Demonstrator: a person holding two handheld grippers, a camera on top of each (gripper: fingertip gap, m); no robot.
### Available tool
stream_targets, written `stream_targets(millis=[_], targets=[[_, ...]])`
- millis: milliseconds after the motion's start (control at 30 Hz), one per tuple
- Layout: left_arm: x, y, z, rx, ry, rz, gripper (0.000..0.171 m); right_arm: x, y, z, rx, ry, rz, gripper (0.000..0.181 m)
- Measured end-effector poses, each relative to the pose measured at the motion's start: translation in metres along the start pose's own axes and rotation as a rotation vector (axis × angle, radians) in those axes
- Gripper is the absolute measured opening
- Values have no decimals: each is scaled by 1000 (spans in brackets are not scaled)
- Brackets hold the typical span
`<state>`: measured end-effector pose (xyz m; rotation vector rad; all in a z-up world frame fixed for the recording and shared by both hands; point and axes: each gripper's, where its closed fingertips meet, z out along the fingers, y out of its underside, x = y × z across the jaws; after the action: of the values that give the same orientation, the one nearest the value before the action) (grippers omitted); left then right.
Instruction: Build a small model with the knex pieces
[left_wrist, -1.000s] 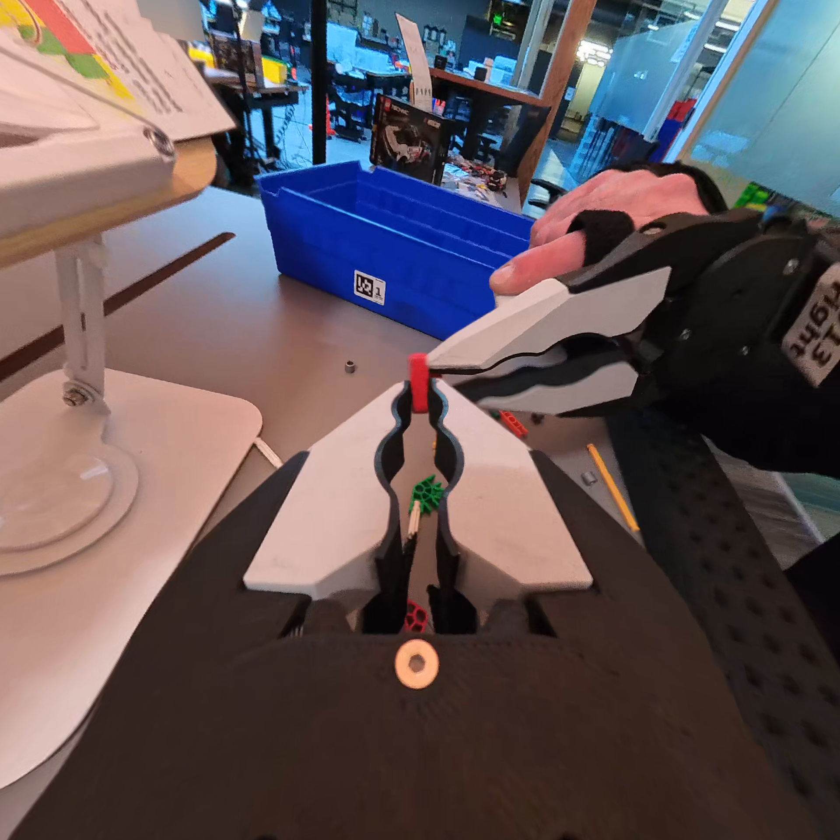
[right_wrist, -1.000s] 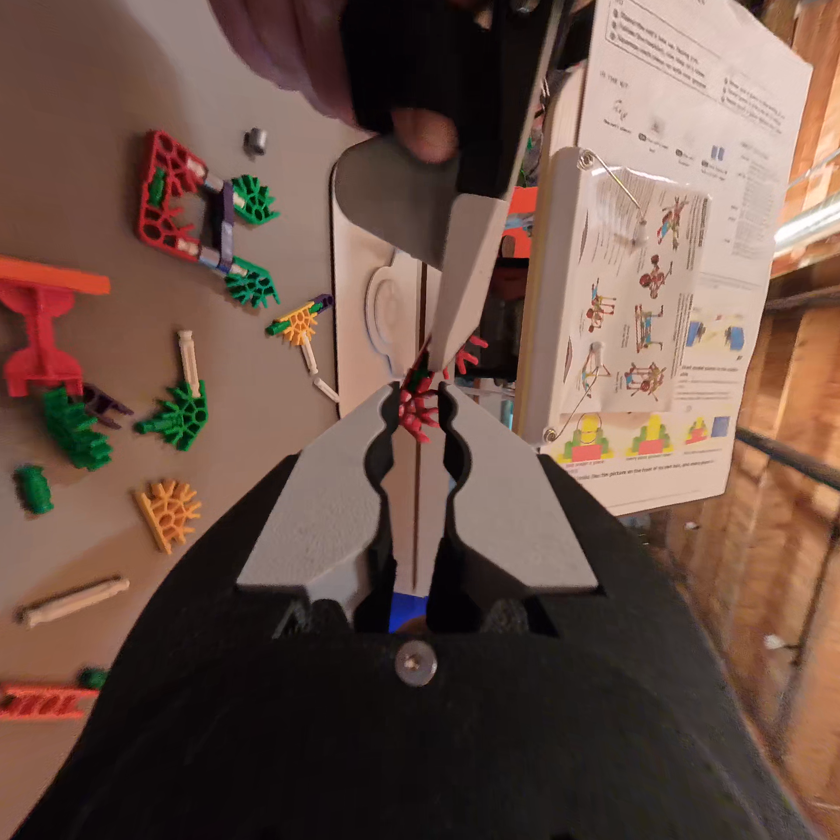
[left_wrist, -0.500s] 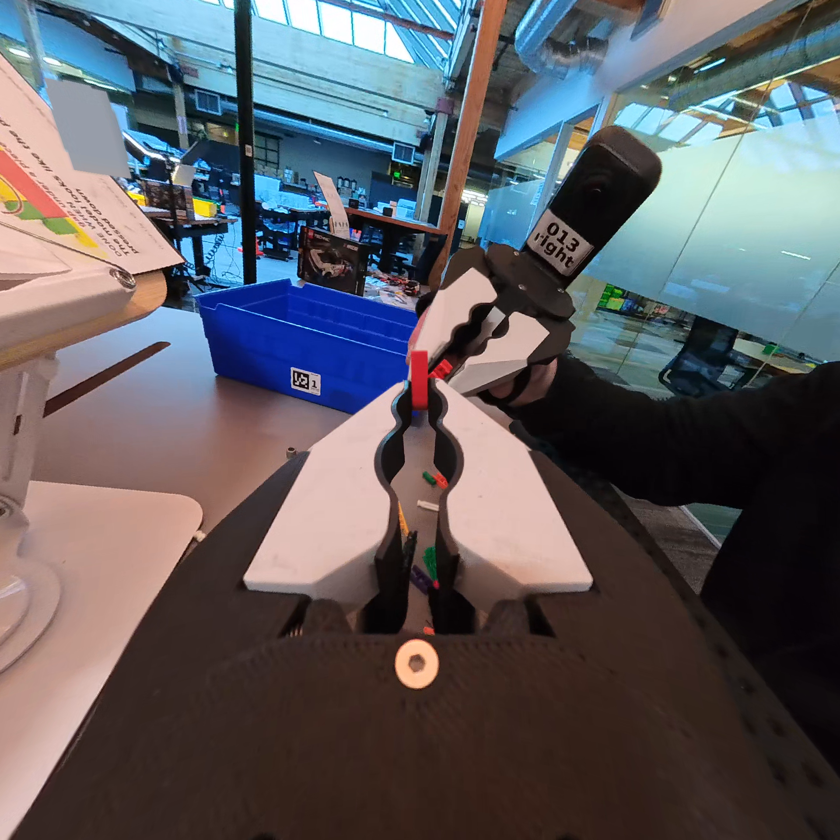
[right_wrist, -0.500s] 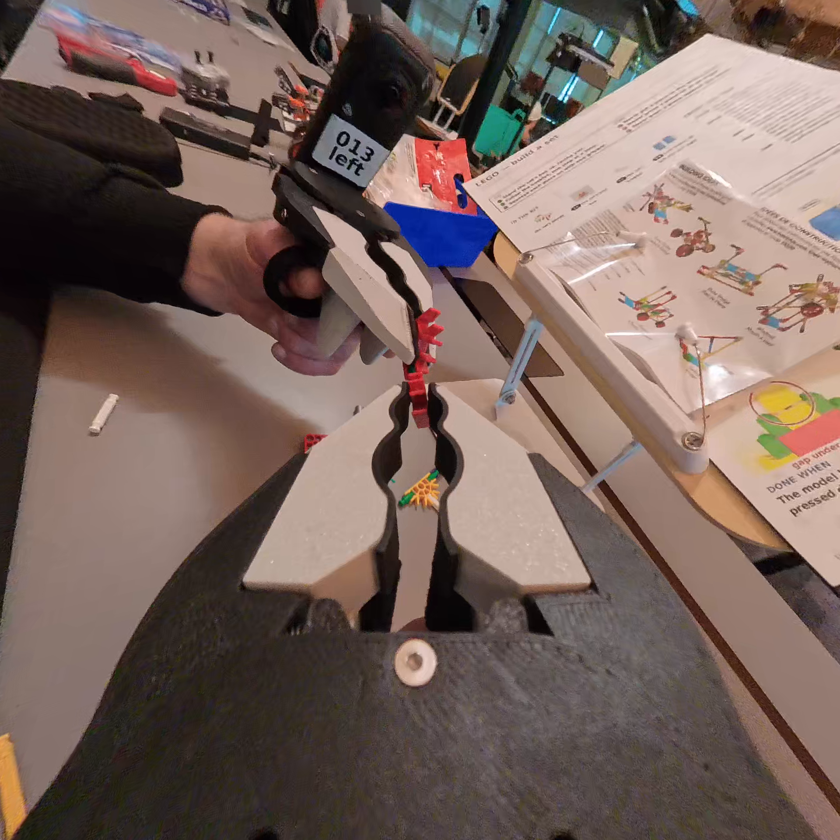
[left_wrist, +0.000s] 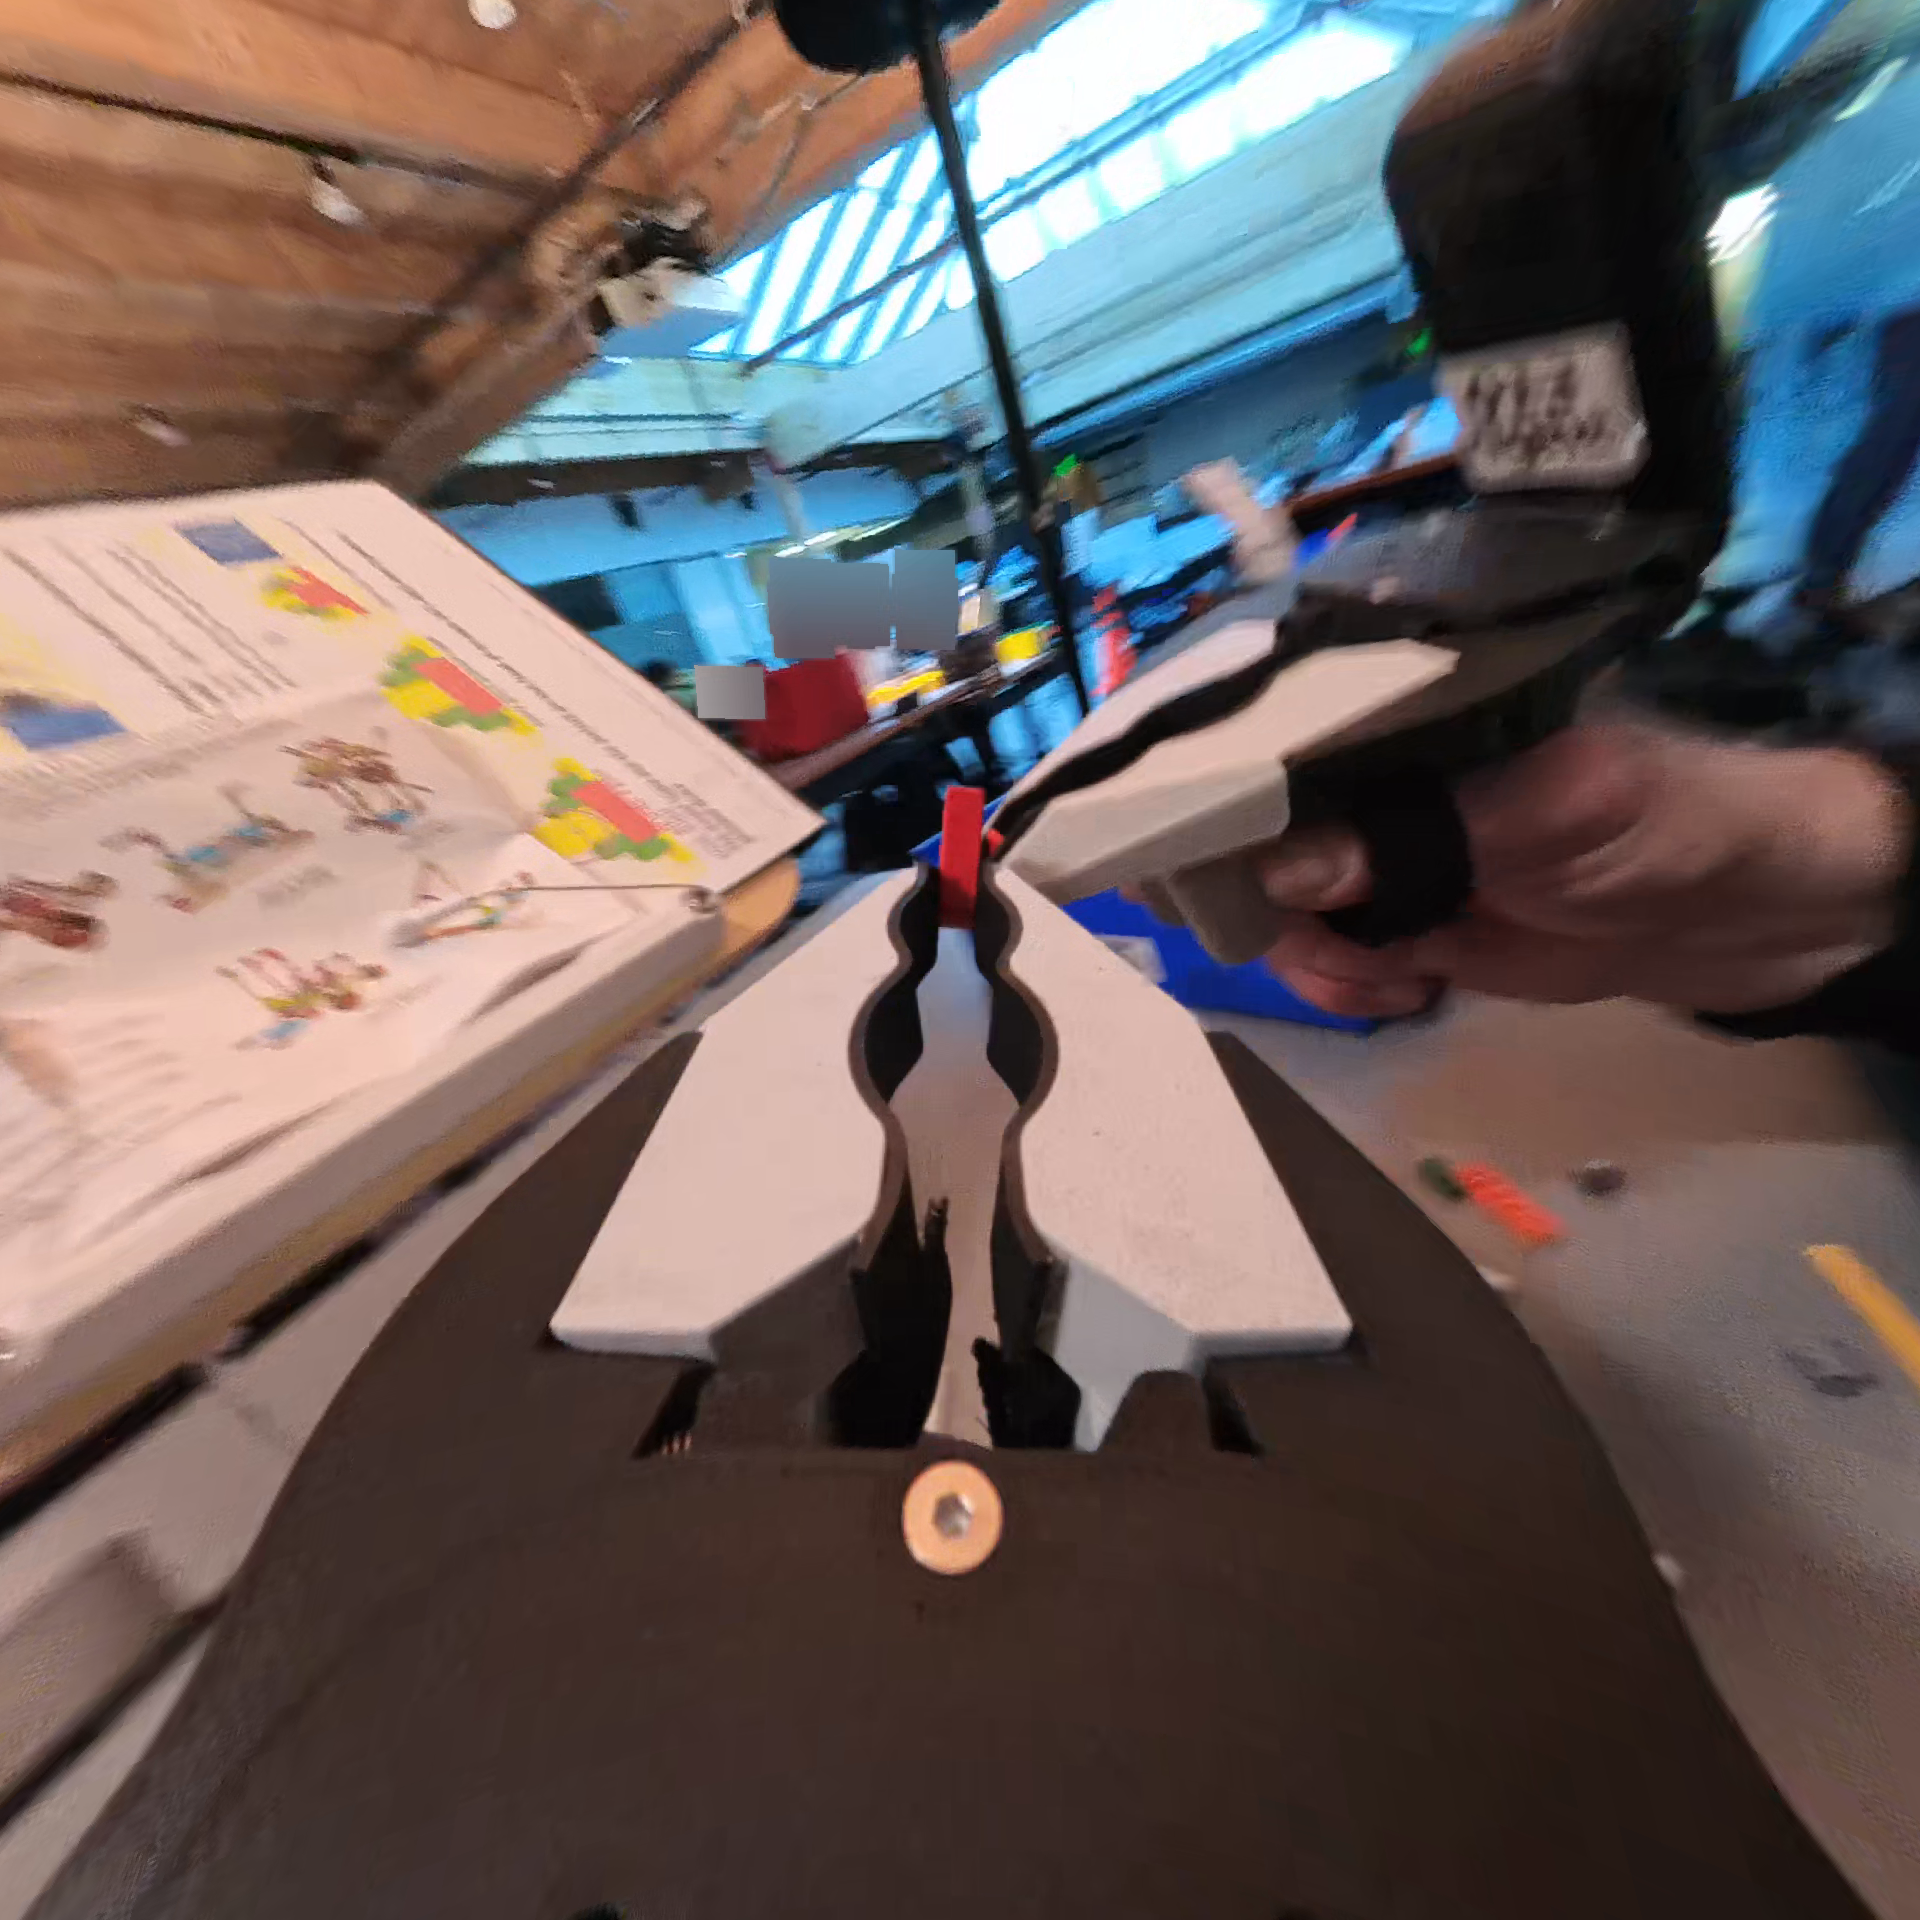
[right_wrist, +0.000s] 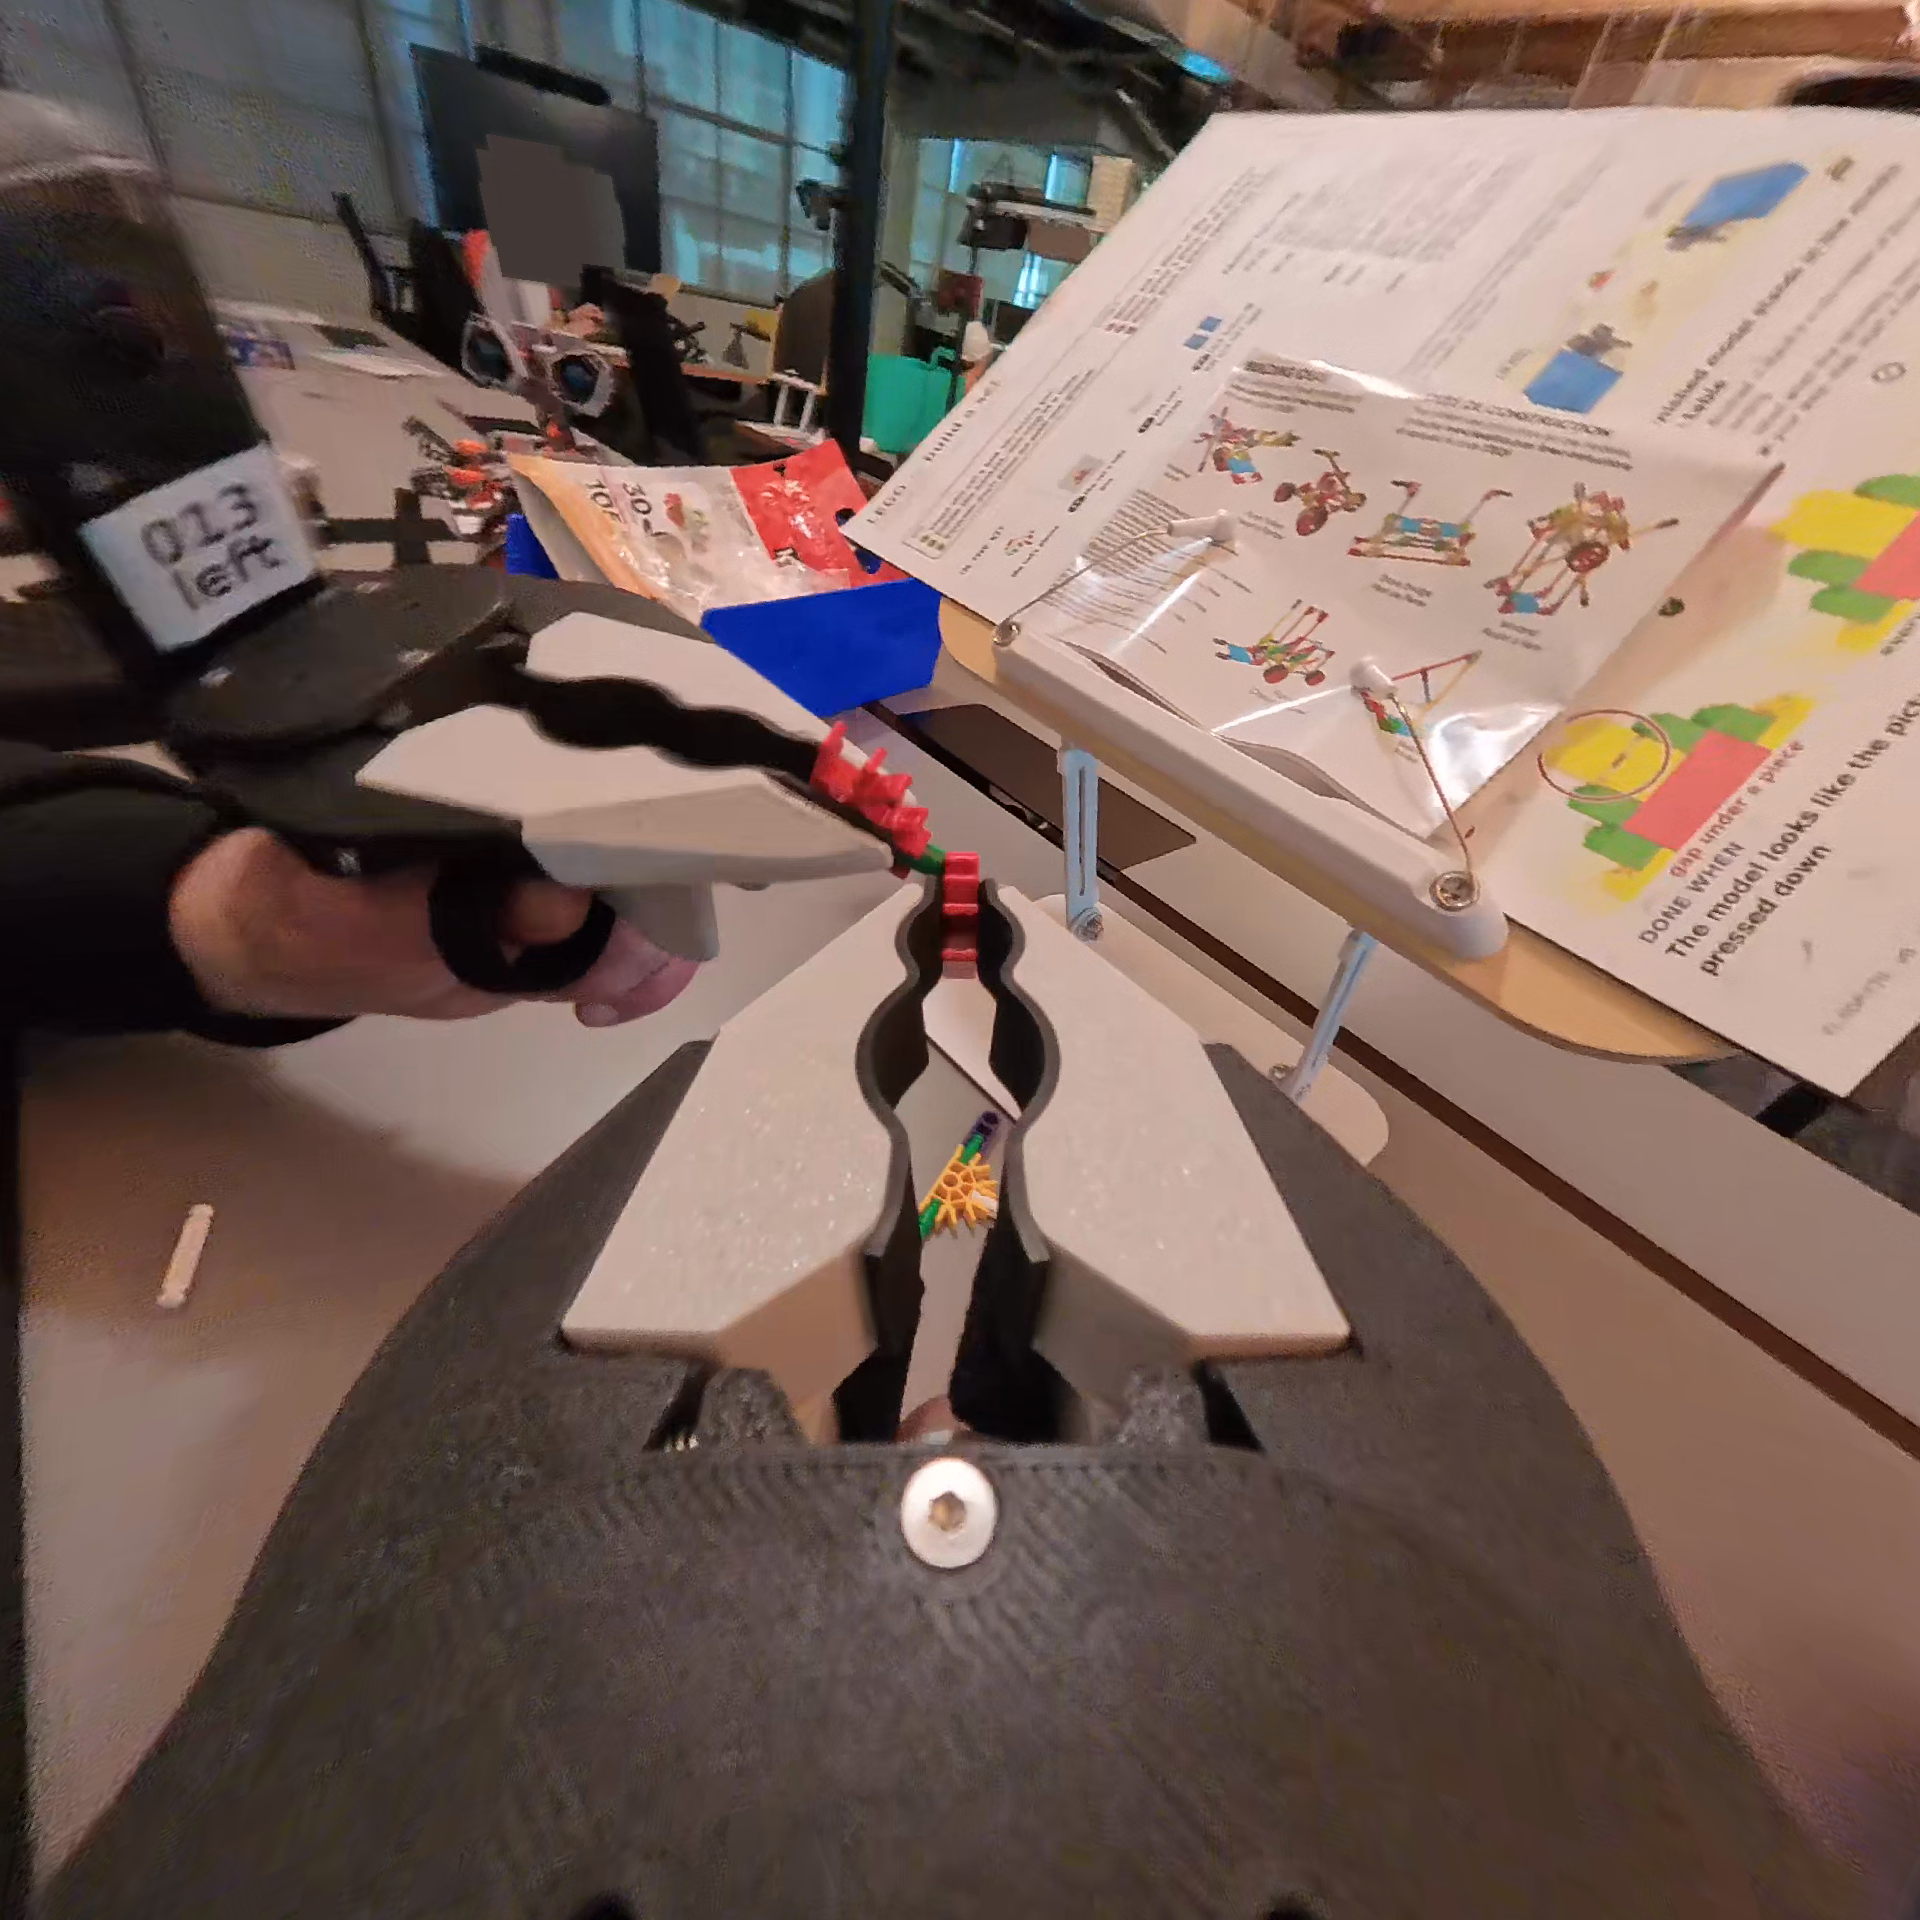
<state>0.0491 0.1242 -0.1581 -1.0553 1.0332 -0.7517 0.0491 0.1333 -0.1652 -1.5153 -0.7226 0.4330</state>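
**Two red toy bits held tip to tip in the air**

I have a gripper in each hand, and both are up off the table (right_wrist: 312, 1122). My left gripper (left_wrist: 958, 883) is squeezed shut on a flat red piece (left_wrist: 961, 854). I see it edge-on, sticking up past the tips. In the right view it is a spiky red piece, and a short green rod (right_wrist: 928, 855) pokes out of it.

My right gripper (right_wrist: 958, 914) is squeezed shut on a small red bit (right_wrist: 960, 906), pinched right at the tips. The green rod points at this bit and looks like it is touching it. I cannot tell if they are joined. I think I hold both by the very tips so the ends stay free to meet.

My hand (right_wrist: 395, 935) is wrapped around the left gripper's handle.

A tilted stand (right_wrist: 1247, 800) with picture sheets (right_wrist: 1455, 436) is close on one side. It hangs over the table edge, near the grippers, so there is not much room that way. A blue bin (right_wrist: 831, 644) with a bag of parts (right_wrist: 727, 530) sits behind.

Down on the table I see a yellow spiky piece (right_wrist: 961, 1184) through the gap in my right gripper. A white rod (right_wrist: 185, 1252) lies off by itself. The left view is blurry, but a small orange bit (left_wrist: 1512, 1216) and a yellow stick (left_wrist: 1870, 1314) show on the table.
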Motion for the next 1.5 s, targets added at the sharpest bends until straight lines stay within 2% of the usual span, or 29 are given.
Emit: stream_targets(millis=[33, 100, 167, 233, 300, 400, 533, 600, 633, 667, 733, 800, 933, 1000, 1067, 1233, 1333, 1500], targets=[[-1, 1, 1, -8, -57, 78, 4, 1, 0, 1, 8, -2, 23, 2], [-3, 0, 3, -10, -123, 136, 4, 3, 0, 1, 21, -11, 64, 2], [-3, 0, 3, -12, -104, 145, 4, 3, -1, 0, 29, -32, 90, 2], [-11, -8, -1, 24, -37, -38, 4, 3, -4, -3, 43, -88, 150, 3], [-28, -7, -6, 38, -29, -185, 4, 9, 0, -7, 17, -98, 165, 2], [-23, -1, -9, 51, 144, -381, 4, -9, 49, -10, -288, -228, 56, 3], [-15, 6, -10, 59, 237, -449, 4, -42, 134, -39, -710, -438, -91, 3], [-11, 4, -10, 66, 281, -484, 4, -49, 165, -57, -860, -511, -140, 4], [-9, 6, -10, 62, 290, -491, 4, -51, 171, -59, -880, -526, -151, 8], [-7, 7, -9, 56, 300, -492, 4, -54, 171, -59, -880, -537, -143, 14], [-3, 9, -9, 56, 325, -510, 4, -50, 165, -57, -859, -514, -147, 38], [2, 10, -8, 50, 345, -523, 4, -39, 139, -43, -713, -439, -155, 32], [15, 9, -5, 52, 391, -527, 4, -28, 61, -25, -315, -351, -99, 28], [21, 9, -3, 50, 404, -522, 4, -17, 39, -22, -204, -270, -97, 25], [27, 6, -2, 55, 428, -520, 4, -17, 27, -23, -137, -294, -11, 23], [37, 5, 1, 68, 448, -529, 4, -25, 14, -26, -48, -377, 79, 16], [35, 0, 0, 94, 461, -557, 4, -25, 9, -26, -25, -354, 31, 7], [31, -1, -1, 68, 441, -493, 10, -24, 8, -27, -33, -316, -42, 3]])
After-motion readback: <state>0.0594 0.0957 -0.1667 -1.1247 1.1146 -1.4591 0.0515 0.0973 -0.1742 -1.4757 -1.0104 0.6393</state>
